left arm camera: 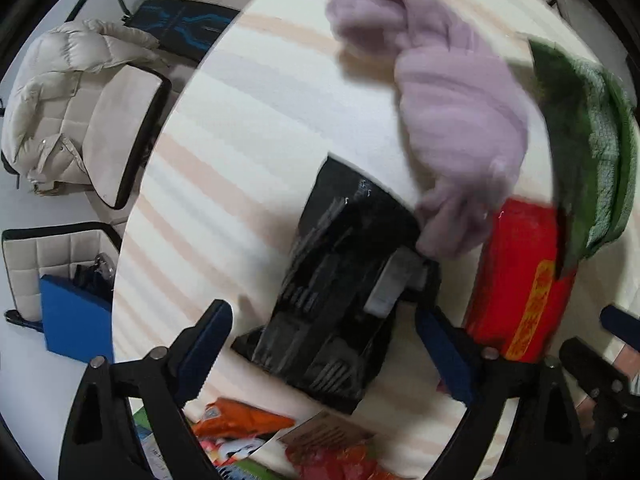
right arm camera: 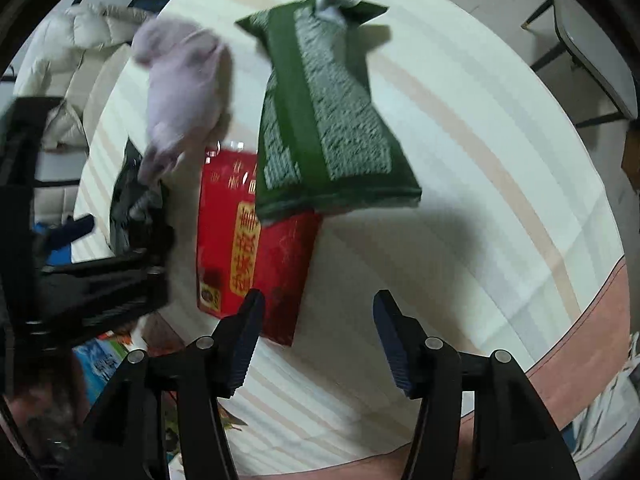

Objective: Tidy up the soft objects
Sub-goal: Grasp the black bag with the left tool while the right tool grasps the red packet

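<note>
A lilac fluffy soft thing (left arm camera: 452, 92) lies on the striped round table (left arm camera: 256, 92); its lower end rests on a black plastic pack (left arm camera: 344, 280). It also shows in the right wrist view (right arm camera: 180, 88). A green pack (right arm camera: 324, 116) lies partly over a red box (right arm camera: 248, 244); both show at the right of the left wrist view, the green pack (left arm camera: 588, 152) above the red box (left arm camera: 520, 280). My left gripper (left arm camera: 324, 356) is open and empty above the black pack. My right gripper (right arm camera: 318, 340) is open and empty by the red box's near end.
Orange and red snack packets (left arm camera: 248, 424) lie at the table's near edge. Left of the table stand a chair with a cream puffer jacket (left arm camera: 68, 92) and a chair with a blue box (left arm camera: 76, 320). A folding table (right arm camera: 592, 52) stands at the far right.
</note>
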### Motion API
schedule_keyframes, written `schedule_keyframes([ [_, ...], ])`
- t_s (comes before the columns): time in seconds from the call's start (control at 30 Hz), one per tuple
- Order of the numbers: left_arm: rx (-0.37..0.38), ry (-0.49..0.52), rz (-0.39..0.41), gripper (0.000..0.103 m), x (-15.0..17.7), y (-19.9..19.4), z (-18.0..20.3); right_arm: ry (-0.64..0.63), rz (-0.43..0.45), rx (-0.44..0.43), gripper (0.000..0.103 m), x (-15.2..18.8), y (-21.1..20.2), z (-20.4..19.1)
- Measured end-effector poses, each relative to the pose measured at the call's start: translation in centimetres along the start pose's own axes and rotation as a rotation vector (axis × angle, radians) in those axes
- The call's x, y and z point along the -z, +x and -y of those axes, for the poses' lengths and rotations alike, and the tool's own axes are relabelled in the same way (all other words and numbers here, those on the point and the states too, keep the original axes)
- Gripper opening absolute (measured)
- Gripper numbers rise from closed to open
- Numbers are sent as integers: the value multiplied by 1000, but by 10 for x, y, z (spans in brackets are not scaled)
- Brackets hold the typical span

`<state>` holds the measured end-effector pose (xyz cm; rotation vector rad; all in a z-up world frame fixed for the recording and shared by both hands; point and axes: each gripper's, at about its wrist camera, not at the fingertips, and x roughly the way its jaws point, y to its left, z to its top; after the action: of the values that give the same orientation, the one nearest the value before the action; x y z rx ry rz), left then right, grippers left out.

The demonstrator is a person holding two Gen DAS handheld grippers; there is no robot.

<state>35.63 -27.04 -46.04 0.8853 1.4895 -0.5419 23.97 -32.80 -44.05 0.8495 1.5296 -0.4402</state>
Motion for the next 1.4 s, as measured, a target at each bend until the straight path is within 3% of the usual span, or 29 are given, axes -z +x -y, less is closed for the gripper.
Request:
schedule_keyframes([
  [0.07,94,-60,-13,50,0,-2,-7,9,-4,-8,59,-8,-2,5],
  [0.23,186,-297,-74,45,24,4,-41,17,-12,-28,59,-20,-1,0],
  [0.3,267,-433,-117,45,45,12,-59,16,-14,-30,60,-20,6,-10],
  [0.4,292,-561,-129,45,71,20,-76,11,-16,-24,70,-23,19,-27],
  [0.47,318,-610,-126,45,83,23,-82,12,-19,-15,73,-26,23,-34],
  [0.53,338,-620,-125,45,88,24,-84,9,-20,30,87,-27,31,-46],
  [0.6,333,-622,-125,45,89,24,-86,-15,-21,106,93,-28,40,-64],
  [0.67,312,-602,-122,45,91,23,-86,-63,-30,208,93,-26,48,-80],
  [0.77,297,-590,-109,45,94,21,-79,-100,-5,263,87,-21,50,-90],
  [0.83,306,-599,-106,45,99,21,-75,-167,15,279,72,-16,45,-93],
  [0.93,309,-607,-93,45,107,19,-71,-243,13,287,57,-6,39,-90],
  [1.1,329,-608,-45,45,138,2,-68,-299,20,236,50,8,19,-67],
  [1.2,322,-595,2,45,149,-17,-62,-338,28,205,41,18,1,-53],
  [1.4,345,-587,69,45,184,-54,-45,-414,29,146,40,44,-25,-36],
])
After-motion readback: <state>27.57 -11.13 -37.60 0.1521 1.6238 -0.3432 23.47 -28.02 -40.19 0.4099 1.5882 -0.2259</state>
